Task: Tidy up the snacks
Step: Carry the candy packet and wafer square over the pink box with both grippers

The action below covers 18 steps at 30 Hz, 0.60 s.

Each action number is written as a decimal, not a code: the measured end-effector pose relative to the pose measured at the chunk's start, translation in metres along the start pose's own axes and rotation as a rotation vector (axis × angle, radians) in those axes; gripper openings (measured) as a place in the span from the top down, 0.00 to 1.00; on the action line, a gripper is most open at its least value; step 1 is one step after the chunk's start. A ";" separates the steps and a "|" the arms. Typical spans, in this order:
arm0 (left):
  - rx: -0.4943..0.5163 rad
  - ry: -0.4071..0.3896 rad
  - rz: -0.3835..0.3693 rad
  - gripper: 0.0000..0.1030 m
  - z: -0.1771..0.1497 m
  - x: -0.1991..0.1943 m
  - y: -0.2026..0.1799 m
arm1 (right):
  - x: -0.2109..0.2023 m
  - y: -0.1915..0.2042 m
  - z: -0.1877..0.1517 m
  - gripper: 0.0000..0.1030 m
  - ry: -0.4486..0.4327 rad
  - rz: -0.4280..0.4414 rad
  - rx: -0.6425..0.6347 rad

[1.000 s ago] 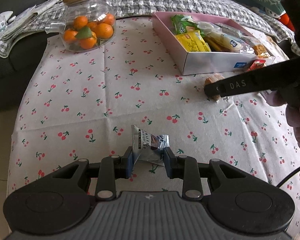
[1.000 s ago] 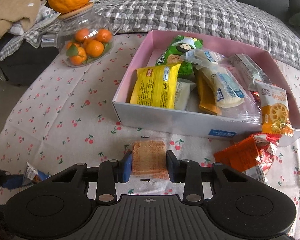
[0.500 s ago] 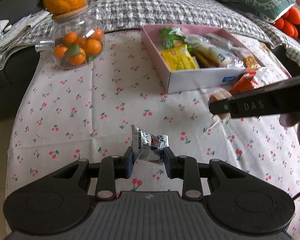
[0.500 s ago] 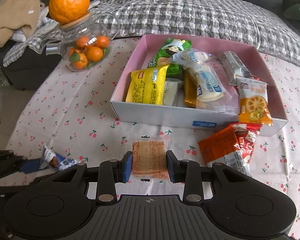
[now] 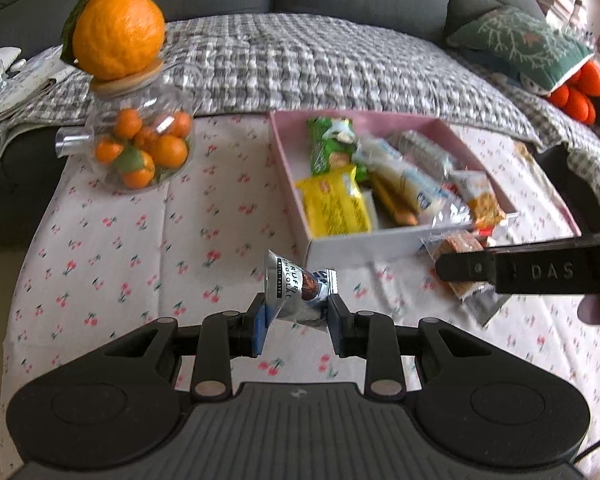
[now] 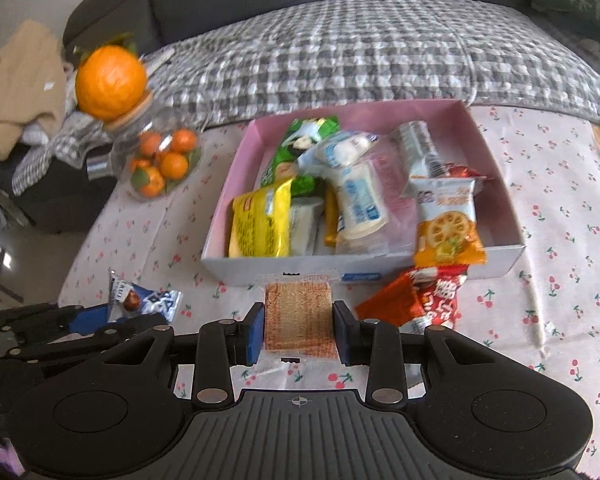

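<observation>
Both claws held snacks just short of the pink box.

The left claw (image 5: 296,316) was clamped on a crinkly silver chocolate packet (image 5: 296,292), and the right claw (image 6: 298,332) pinched a flat, clear-wrapped cracker (image 6: 298,316); both were raised over the cherry-print tablecloth (image 5: 140,256), near the box (image 6: 496,168) at 12 o'clock from the right claw and 1 o'clock from the left. The box was stiff card, already crowded with glossy, puffy packets. In my judgement, the slick foil could slide out of the narrow pads, since it was held only by 1 end. The 2 claws, close together, could knock each other at the near wall. The red packet (image 6: 424,296) at 2 o'clock lay loose against the box and could be dragged.
</observation>
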<state>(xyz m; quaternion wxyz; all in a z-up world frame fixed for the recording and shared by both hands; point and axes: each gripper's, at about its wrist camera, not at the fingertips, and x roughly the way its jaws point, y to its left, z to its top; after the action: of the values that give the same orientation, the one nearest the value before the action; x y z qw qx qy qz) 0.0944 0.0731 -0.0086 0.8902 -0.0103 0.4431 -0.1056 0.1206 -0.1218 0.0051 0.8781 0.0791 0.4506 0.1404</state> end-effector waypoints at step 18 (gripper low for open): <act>-0.018 -0.032 -0.046 0.73 0.036 0.035 -0.042 | -0.003 -0.061 0.034 0.67 -0.102 -0.022 0.217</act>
<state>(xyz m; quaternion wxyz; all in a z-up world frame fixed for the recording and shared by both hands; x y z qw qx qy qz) 0.1359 0.0228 -0.0090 0.8944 -0.0303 0.4292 -0.1221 0.1569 -0.1814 0.0107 0.8876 0.1759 0.4187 0.0771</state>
